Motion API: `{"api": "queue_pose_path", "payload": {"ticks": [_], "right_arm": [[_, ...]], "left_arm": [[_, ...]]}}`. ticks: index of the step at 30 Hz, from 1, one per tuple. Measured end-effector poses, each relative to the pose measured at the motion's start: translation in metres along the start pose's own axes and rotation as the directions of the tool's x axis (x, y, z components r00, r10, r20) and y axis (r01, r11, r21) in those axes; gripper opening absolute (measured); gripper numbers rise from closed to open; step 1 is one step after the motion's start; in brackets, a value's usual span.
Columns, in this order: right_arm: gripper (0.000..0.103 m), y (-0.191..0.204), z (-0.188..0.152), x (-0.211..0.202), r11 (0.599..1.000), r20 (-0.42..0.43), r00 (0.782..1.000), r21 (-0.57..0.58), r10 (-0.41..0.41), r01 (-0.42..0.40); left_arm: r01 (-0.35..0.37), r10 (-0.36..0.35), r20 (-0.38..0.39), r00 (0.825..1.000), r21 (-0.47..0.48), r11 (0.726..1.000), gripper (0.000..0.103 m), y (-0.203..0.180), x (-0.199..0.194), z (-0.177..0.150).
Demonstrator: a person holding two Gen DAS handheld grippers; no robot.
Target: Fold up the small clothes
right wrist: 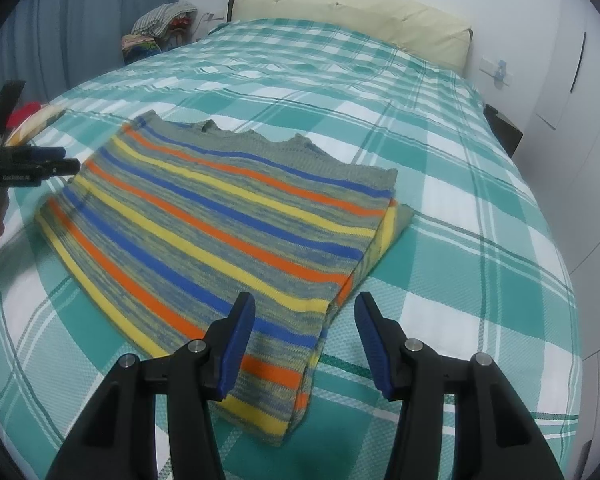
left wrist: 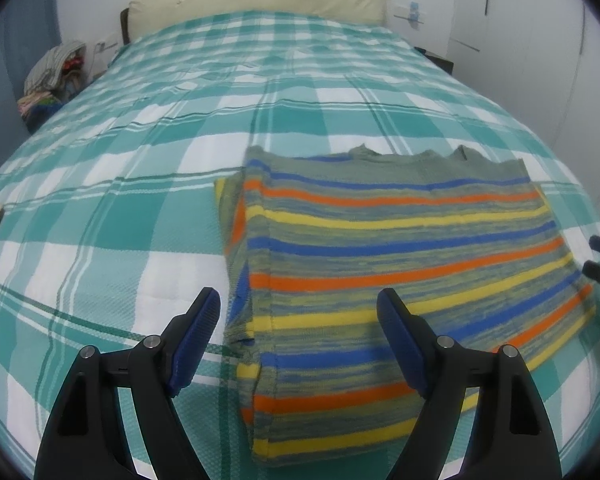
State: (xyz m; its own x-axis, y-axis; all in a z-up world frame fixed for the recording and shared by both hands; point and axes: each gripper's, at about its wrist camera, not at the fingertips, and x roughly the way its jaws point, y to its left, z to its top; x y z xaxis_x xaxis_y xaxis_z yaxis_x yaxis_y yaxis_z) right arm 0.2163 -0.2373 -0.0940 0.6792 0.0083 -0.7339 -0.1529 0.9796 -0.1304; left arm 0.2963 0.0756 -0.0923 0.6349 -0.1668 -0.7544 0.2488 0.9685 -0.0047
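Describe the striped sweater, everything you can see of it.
The sweater is a knit, grey-green with blue, orange and yellow stripes running across it. It lies flat on the checked bedspread, folded to a rough rectangle with both sides tucked under in layers; the plain grey-green edge points toward the headboard. The left gripper and right gripper both hover open over its near corners, gripping nothing. Only the bedspread touches it.

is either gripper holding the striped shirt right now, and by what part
Nothing is held. The left gripper and right gripper are both open above the striped shirt.
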Motion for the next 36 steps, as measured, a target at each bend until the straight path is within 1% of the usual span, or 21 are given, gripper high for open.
{"api": "queue_pose_path", "payload": {"ticks": [5,9,12,24,26,29,31,33,35,36], "right_arm": [[0.052,-0.003,-0.001,0.0,1.0,0.003,1.0,0.014,0.001,-0.001],[0.052,-0.006,-0.001,-0.002,1.0,0.013,1.0,0.019,-0.001,0.001],[0.052,-0.009,-0.003,0.0,1.0,0.005,1.0,0.031,0.002,-0.002],[0.052,-0.009,-0.003,0.003,0.999,-0.002,1.0,0.046,0.007,-0.007],[0.052,-0.01,-0.004,0.003,0.998,-0.002,1.0,0.056,0.01,-0.01],[0.052,-0.017,-0.003,0.004,0.997,-0.004,1.0,0.08,0.017,-0.016],[0.052,-0.031,-0.001,0.002,0.992,0.003,1.0,0.125,0.016,-0.017],[0.052,-0.052,0.003,-0.002,0.983,0.021,1.0,0.181,-0.004,0.0],[0.053,-0.072,0.006,-0.006,0.97,0.04,0.999,0.241,-0.015,0.005],[0.055,-0.086,0.008,-0.006,0.959,0.048,0.999,0.284,-0.013,-0.001]], "left_arm": [[-0.016,0.016,-0.004,1.0,0.031,0.999,0.082,-0.009,0.001,-0.001],[-0.012,0.011,0.012,1.0,0.042,0.999,0.083,-0.013,-0.005,0.001],[-0.023,0.022,0.022,1.0,0.055,0.998,0.083,-0.014,-0.007,0.001],[-0.044,0.043,0.02,0.999,0.07,0.997,0.084,-0.017,-0.007,0.001],[-0.052,0.05,0.025,0.998,0.084,0.995,0.084,-0.02,-0.007,0.0],[-0.086,0.079,0.047,0.996,0.15,0.985,0.084,-0.035,-0.012,-0.005],[-0.066,0.058,0.049,0.997,0.19,0.98,0.084,-0.05,-0.019,-0.012],[-0.001,-0.01,0.042,0.999,0.247,0.969,0.085,-0.077,-0.028,-0.024],[0.066,-0.077,0.021,0.997,0.308,0.949,0.086,-0.111,-0.033,-0.032],[0.109,-0.118,0.006,0.993,0.348,0.931,0.086,-0.134,-0.034,-0.036]]}}
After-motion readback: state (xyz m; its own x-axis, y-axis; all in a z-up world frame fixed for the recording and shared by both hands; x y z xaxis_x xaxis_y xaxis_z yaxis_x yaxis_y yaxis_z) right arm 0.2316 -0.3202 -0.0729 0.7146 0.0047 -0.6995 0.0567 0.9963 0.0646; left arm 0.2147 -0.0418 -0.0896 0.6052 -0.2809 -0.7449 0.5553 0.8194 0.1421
